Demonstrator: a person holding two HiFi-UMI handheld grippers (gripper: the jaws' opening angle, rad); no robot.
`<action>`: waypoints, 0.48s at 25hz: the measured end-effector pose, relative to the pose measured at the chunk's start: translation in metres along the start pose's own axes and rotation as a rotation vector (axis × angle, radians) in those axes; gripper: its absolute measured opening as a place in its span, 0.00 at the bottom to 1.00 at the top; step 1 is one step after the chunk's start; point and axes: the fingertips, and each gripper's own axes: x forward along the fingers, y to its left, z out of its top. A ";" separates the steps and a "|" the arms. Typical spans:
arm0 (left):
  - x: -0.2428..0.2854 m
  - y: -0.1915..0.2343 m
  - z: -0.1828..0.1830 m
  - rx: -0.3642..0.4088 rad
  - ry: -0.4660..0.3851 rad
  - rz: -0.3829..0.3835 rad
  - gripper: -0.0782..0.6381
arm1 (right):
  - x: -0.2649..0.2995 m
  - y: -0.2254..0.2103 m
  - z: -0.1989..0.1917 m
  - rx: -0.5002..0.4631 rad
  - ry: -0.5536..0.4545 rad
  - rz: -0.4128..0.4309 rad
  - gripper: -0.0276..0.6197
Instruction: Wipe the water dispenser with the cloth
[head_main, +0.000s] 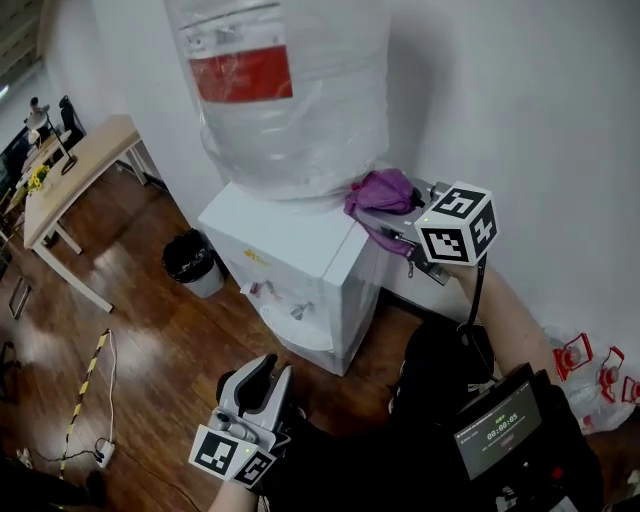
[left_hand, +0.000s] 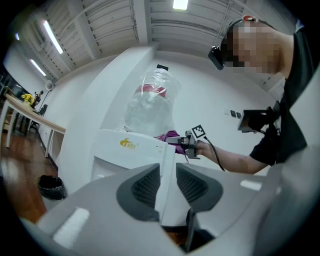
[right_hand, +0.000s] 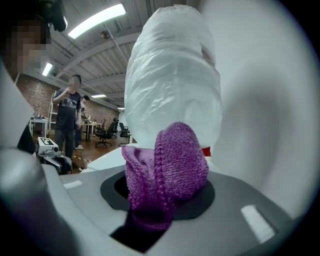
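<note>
The white water dispenser (head_main: 290, 240) stands against the wall, with a plastic-wrapped bottle (head_main: 290, 90) on top. My right gripper (head_main: 372, 222) is shut on a bunched purple cloth (head_main: 383, 190), which rests at the dispenser's top back right corner beside the bottle. In the right gripper view the cloth (right_hand: 170, 165) fills the gap between the jaws, with the bottle (right_hand: 172, 80) just behind. My left gripper (head_main: 265, 370) hangs low in front of the dispenser, apart from it and open. In the left gripper view nothing lies between its jaws (left_hand: 167, 187), and the dispenser (left_hand: 132, 145) shows beyond them.
A black waste bin (head_main: 190, 258) sits on the wooden floor left of the dispenser. A light wooden table (head_main: 75, 170) stands farther left. Cable and striped tape (head_main: 85, 390) lie on the floor. Red-and-white items (head_main: 590, 360) lie at the right wall. A person (right_hand: 67, 117) stands far off.
</note>
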 end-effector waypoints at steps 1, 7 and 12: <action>0.004 -0.001 -0.003 -0.003 0.001 0.010 0.28 | -0.001 -0.007 -0.001 -0.005 0.003 0.001 0.28; 0.017 -0.004 -0.019 -0.033 0.017 0.086 0.28 | -0.003 -0.078 -0.016 -0.037 0.059 -0.105 0.28; 0.027 -0.016 -0.034 -0.060 0.047 0.114 0.28 | 0.008 -0.143 -0.021 0.061 0.089 -0.208 0.28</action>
